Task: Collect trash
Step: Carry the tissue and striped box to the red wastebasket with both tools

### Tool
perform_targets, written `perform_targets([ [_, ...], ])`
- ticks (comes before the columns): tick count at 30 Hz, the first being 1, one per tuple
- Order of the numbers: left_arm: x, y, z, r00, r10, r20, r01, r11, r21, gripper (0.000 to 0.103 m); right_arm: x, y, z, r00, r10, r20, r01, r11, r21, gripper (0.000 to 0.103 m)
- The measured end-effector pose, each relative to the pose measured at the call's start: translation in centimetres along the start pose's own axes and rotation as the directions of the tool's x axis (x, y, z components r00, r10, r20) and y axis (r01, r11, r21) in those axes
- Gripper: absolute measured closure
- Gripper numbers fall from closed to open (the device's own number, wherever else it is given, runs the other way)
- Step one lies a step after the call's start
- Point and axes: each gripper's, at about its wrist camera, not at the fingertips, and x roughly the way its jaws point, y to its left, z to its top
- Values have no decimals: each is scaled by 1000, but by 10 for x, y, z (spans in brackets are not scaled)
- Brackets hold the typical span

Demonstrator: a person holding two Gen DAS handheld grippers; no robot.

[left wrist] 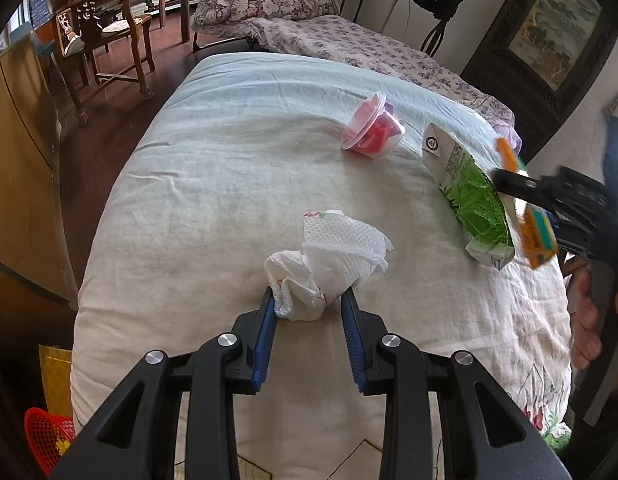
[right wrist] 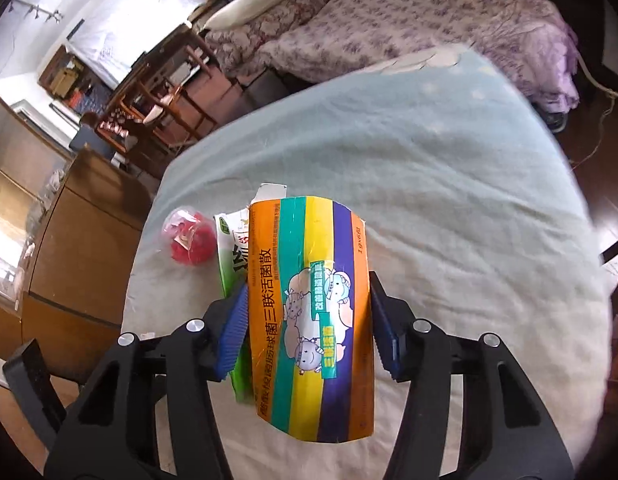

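A bed (left wrist: 229,184) carries everything, its top covered by a pale quilt (left wrist: 213,152), light blue at the far end and off-white nearer, with embroidered flowers at the near right corner. Directly on it lie a crumpled tissue (left wrist: 333,264) near the middle, a clear lidded cup (left wrist: 371,128) with red contents tipped on its side farther back, and a green-and-white carton (left wrist: 469,196) toward the right edge. Cup and carton lie near each other; the tissue is well apart from both.
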Motion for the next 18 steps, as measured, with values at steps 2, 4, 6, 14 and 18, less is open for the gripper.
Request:
perform_targets([
  [2,-1,0,-1,1000,-1,2,1,1000,0,71,-9,-3,-4,1000,-20,21,20,1000,5,48],
  [4,-3,-2,-1,1000,-4,3,4,1000,1,71,-17,-6,-9,999,-28,29,27,1000,14,48],
  [6,-6,-3,-2,1000,-5,10,5,1000,4,71,-22,-9,-18,1000,-24,21,23,999,28,48],
  [14,-32,-9,-14,999,-1,48,0,1000,24,73,-36,-7,-69,999,-5,-34,6,1000,20,48],
  [18,-48,-6,-28,999,3,52,-4,1000,30,73,-44,2,-90,999,17,-48,-16,1000,7,48],
])
